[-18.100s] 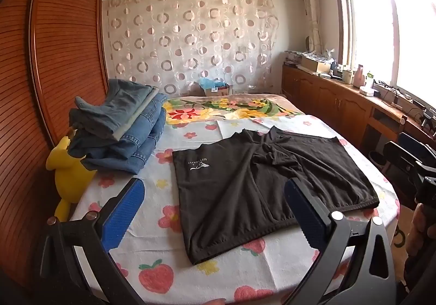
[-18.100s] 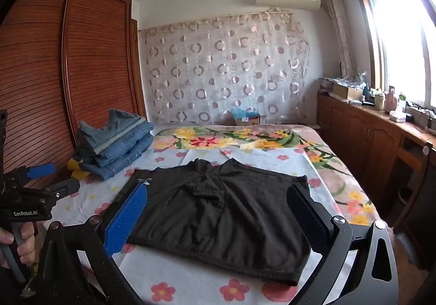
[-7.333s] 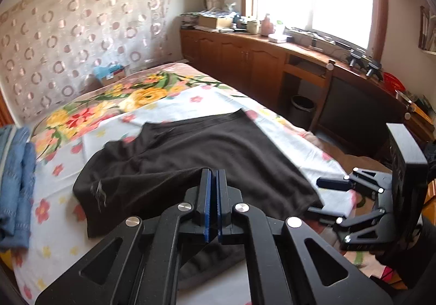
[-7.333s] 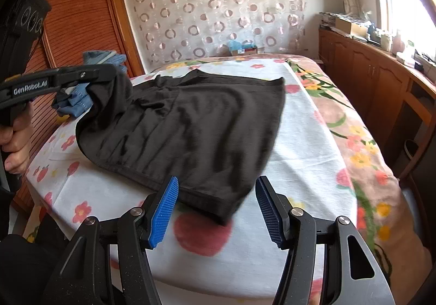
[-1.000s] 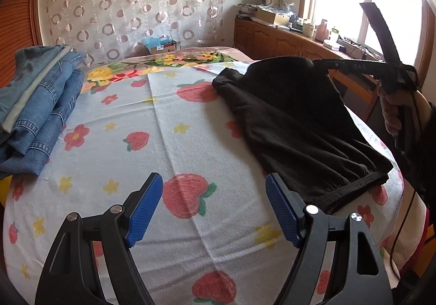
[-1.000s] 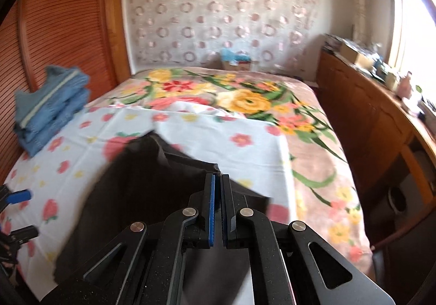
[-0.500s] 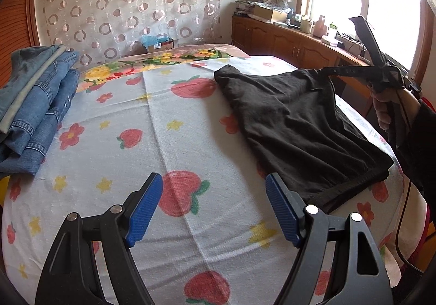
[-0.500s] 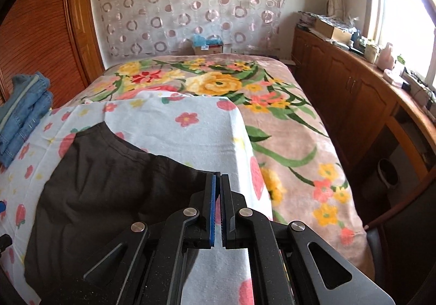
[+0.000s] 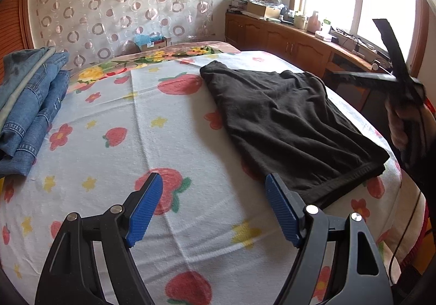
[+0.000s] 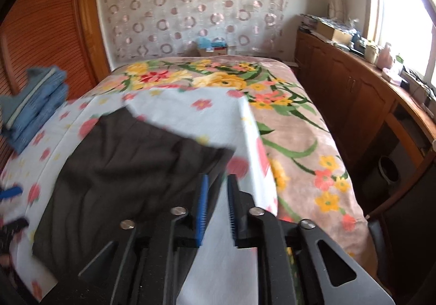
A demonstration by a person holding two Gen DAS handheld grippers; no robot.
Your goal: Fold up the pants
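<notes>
The black pants [image 9: 288, 119] lie folded in half on the white flowered sheet [image 9: 152, 125], on the bed's right half. My left gripper [image 9: 214, 209] is open and empty, low over the sheet near the pants' waistband corner. In the right wrist view the pants [image 10: 128, 166] lie flat and blurred. My right gripper [image 10: 218, 209] has its jaws a little apart and holds nothing, just off the pants' near right corner. It also shows in the left wrist view [image 9: 354, 77], raised at the pants' far right edge.
A stack of folded blue jeans [image 9: 27, 103] sits at the bed's left edge by the wooden wardrobe [image 10: 35, 32]. A flowered blanket [image 10: 286, 125] covers the far and right side of the bed. A wooden counter [image 9: 299, 43] with clutter runs under the window.
My right gripper has let go of the pants' edge, opened slightly and pulled back. The folded-over half now rests flat. My left gripper has stayed open and hardly moved.
</notes>
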